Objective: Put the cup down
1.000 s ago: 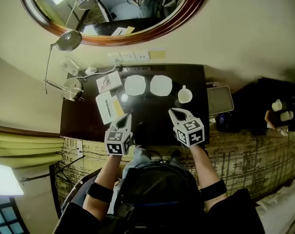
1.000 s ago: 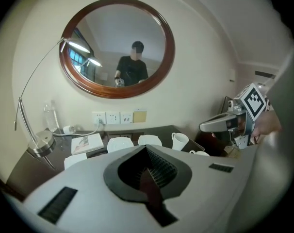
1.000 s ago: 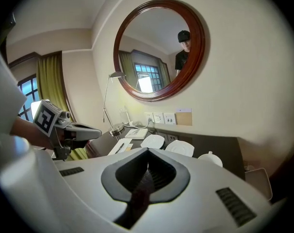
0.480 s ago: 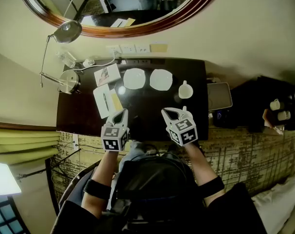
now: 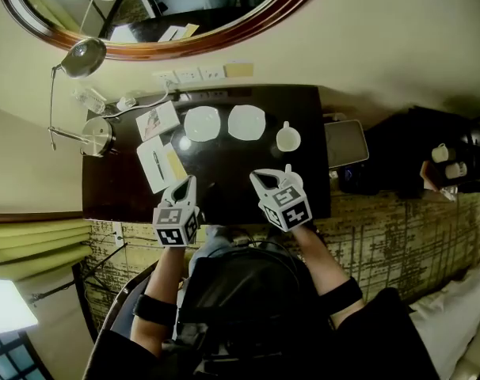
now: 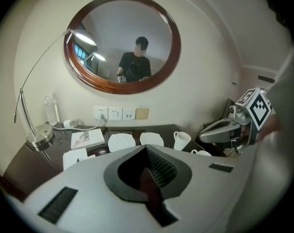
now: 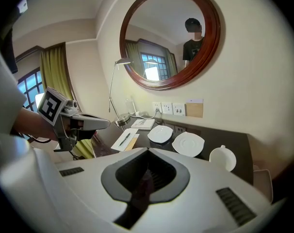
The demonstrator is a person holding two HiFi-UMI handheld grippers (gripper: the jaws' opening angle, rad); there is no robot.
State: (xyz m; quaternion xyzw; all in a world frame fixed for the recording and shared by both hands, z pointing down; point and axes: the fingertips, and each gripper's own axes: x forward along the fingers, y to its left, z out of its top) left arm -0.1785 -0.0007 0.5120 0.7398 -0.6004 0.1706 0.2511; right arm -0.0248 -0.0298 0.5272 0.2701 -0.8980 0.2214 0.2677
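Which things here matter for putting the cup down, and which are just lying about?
Job in hand:
cup, standing on the desk
left tool and right tool, both shut and empty
possibly the saucer nearest the cup

Lying about:
other saucer
notepad
booklet
lamp
bottle
mirror

Looking like a hotel room: wood-framed mirror (image 5: 165, 2) hanging over a dark desk (image 5: 224, 172), notepad (image 5: 154, 165) sitting out, bed (image 5: 466, 311) peeking in.

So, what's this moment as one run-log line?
left gripper: shut, empty | right gripper: shut, empty | cup: on desk
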